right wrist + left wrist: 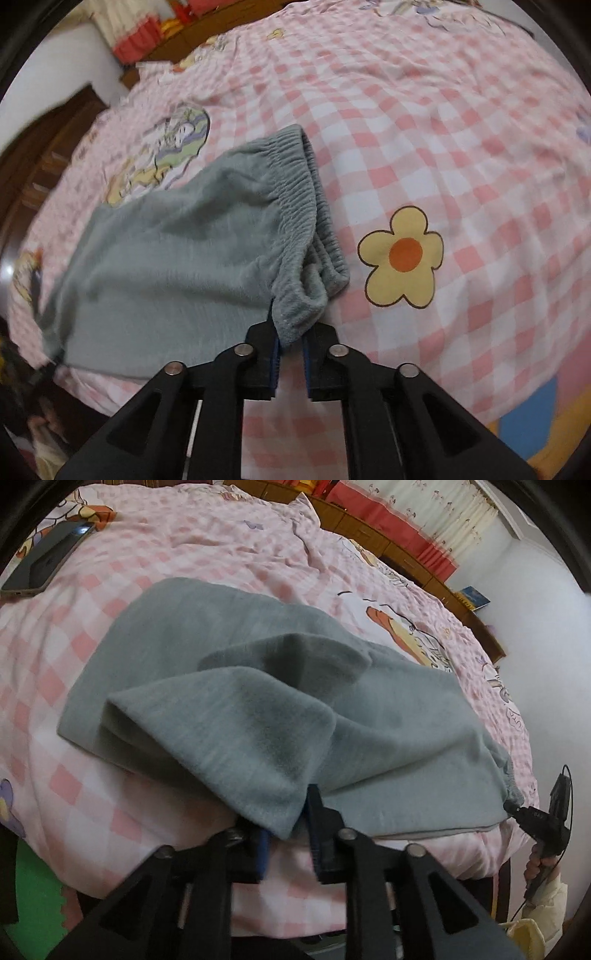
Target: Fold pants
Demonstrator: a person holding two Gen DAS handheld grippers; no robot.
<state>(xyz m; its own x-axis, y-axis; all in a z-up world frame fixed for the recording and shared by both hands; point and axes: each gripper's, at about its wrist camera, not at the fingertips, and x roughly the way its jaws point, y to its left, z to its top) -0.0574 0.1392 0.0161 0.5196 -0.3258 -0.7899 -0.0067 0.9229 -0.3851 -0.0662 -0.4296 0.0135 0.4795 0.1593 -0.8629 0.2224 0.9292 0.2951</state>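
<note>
Nearest the left wrist camera, the left gripper (286,823) is pinching a lifted corner of the grey pants (236,686); its two black fingers, lined with blue pads (263,853), are standing only a narrow gap apart, with the cloth corner hanging down between the tips. From that pinch the fabric is rising into a loose fold that is draping back over the rest of the pants, which are lying on the pink checked bedspread (207,542) near the bed's front edge. A dark phone (44,559) is resting on the bedspread well beyond the pants, toward their far left. At the pants' right end, the right gripper (517,810) is gripping the gathered waistband. In the right wrist view, the right gripper (290,341) is clamping the near corner of the elastic waistband (314,199), its fingers drawn close with the bunched hem filling the gap. A yellow flower print (402,256) is showing on the bedspread just right of the pants.
</note>
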